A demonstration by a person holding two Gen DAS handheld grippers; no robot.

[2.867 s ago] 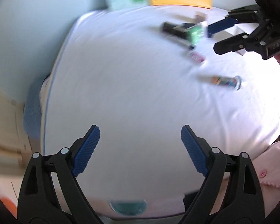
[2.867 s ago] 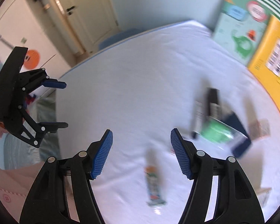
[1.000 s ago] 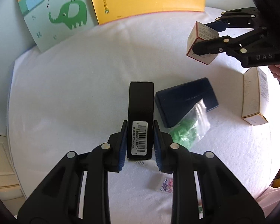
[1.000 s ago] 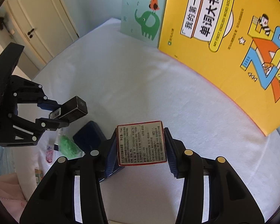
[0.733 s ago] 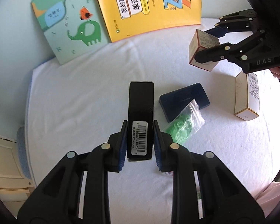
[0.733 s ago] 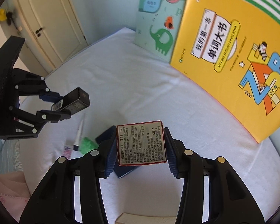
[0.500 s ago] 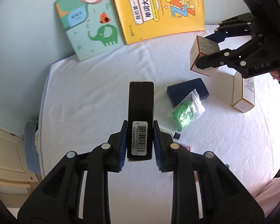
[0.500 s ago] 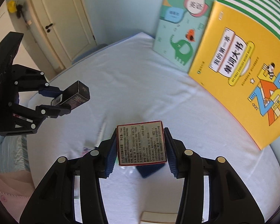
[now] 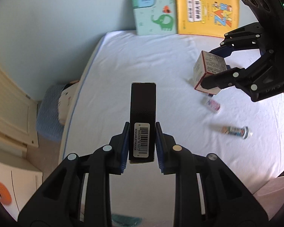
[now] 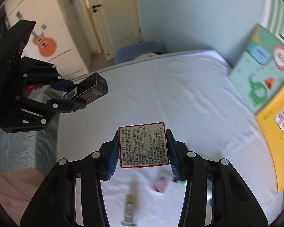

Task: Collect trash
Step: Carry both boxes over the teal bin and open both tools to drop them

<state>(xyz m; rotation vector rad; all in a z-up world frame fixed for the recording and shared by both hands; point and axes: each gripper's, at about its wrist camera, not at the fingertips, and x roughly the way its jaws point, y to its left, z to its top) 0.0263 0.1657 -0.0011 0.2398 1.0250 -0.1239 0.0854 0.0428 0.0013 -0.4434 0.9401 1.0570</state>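
Carrying two pieces above the bed: I am clamping the black carton in my left gripper and the red-edged box in my right gripper, both nearly closed; a tube and pink wrapper are lying uncollected at the right.

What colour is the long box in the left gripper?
Black, with a white barcode label; the left wrist view shows it best.
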